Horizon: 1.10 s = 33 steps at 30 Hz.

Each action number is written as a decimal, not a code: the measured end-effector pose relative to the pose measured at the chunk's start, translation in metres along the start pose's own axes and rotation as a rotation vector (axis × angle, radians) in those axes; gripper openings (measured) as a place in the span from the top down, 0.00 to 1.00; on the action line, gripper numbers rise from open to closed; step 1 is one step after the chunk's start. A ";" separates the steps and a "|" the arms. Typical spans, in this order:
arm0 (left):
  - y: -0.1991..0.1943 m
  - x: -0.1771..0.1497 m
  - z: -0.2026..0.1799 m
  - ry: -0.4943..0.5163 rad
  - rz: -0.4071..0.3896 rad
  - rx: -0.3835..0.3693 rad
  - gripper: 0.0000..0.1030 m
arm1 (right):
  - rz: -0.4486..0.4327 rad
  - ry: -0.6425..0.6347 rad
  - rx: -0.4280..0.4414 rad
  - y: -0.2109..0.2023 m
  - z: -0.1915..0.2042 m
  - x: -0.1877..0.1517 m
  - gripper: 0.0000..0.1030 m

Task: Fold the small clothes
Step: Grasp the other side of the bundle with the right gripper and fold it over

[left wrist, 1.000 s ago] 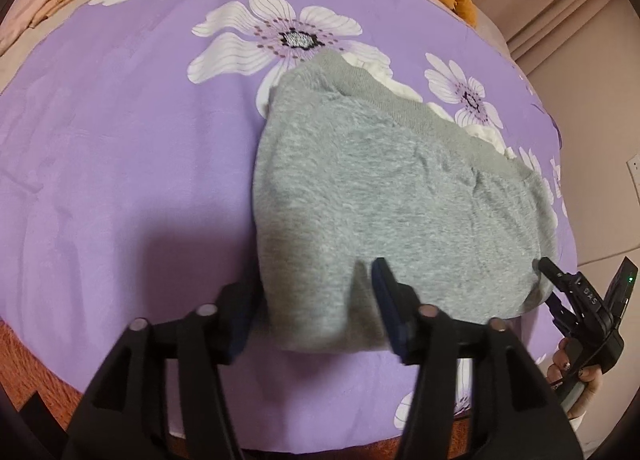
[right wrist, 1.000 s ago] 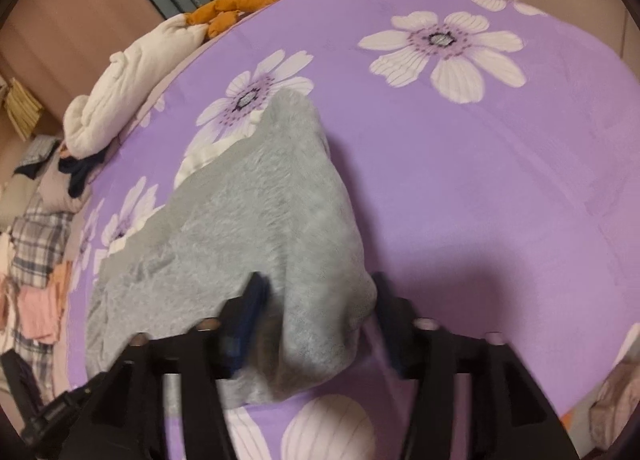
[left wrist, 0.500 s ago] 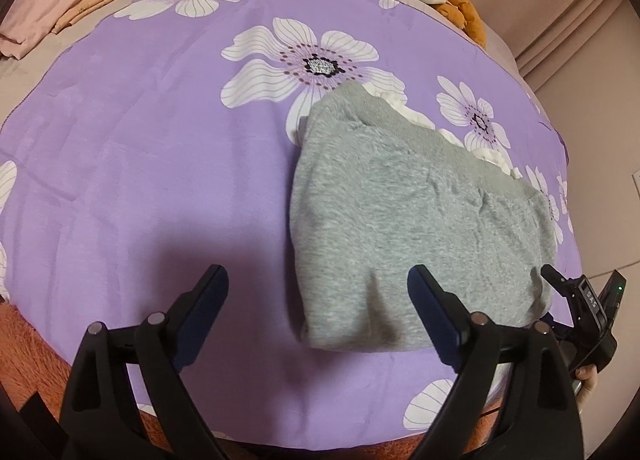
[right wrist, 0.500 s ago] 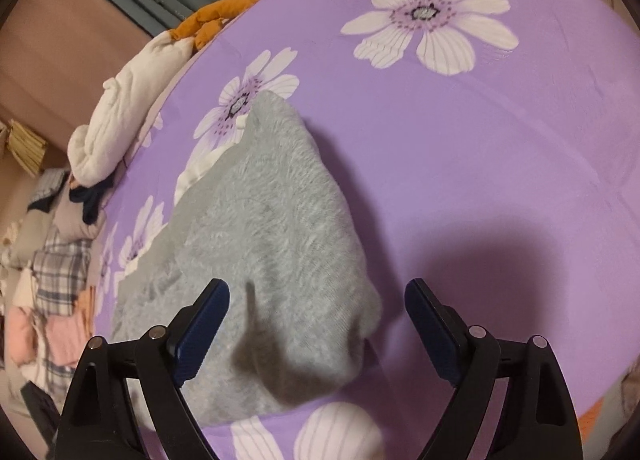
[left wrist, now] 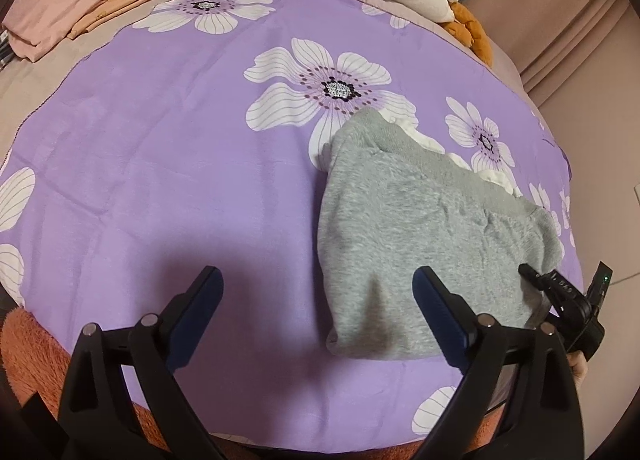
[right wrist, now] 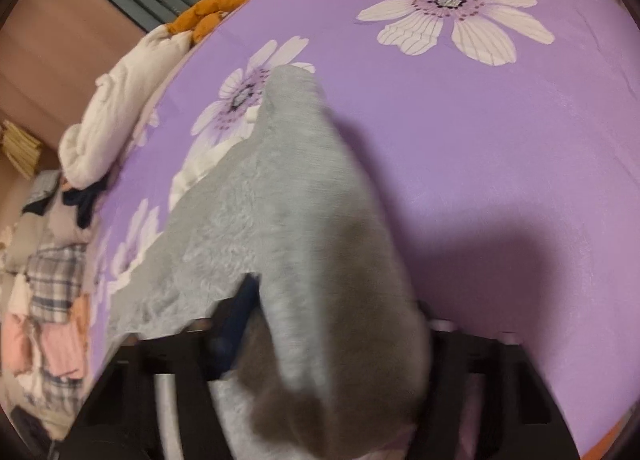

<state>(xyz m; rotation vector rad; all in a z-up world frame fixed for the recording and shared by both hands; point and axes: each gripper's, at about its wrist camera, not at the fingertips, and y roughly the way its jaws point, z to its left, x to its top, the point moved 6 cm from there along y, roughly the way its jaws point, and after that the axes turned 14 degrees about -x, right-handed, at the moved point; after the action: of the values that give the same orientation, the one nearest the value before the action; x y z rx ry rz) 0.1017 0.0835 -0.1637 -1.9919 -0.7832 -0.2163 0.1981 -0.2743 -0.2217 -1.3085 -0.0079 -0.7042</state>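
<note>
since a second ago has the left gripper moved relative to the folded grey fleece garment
Yes. The left gripper has backed off to the left of the grey fleece garment, jaws opening with nothing between them, over the purple flowered sheet.

Under your grippers, a fuzzy, matt grey fleece garment [left wrist: 424, 244] with a ribbed knit band lies on the smooth, faintly sheened purple floral cloth [left wrist: 168, 163]; a rough rust-coloured plush blanket [left wrist: 28, 356] edges it.
</note>
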 end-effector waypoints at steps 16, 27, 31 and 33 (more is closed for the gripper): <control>-0.025 0.010 0.021 -0.042 -0.058 -0.003 0.07 | -0.288 -0.243 -0.101 -0.065 0.064 0.013 0.77; -0.034 0.013 0.035 -0.076 -0.079 0.005 0.06 | -0.419 -0.587 -0.065 -0.087 0.149 -0.030 0.77; -0.035 0.013 0.037 -0.077 -0.080 0.008 0.06 | -0.384 -0.698 -0.042 -0.075 0.172 -0.055 0.77; -0.036 0.013 0.038 -0.078 -0.079 0.011 0.06 | -0.355 -0.736 -0.039 -0.066 0.178 -0.066 0.77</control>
<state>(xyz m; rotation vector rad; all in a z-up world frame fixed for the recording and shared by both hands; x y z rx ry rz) 0.0842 0.1331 -0.1522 -1.9708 -0.9125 -0.1811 0.1817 -0.0925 -0.1375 -1.5587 -0.8402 -0.4804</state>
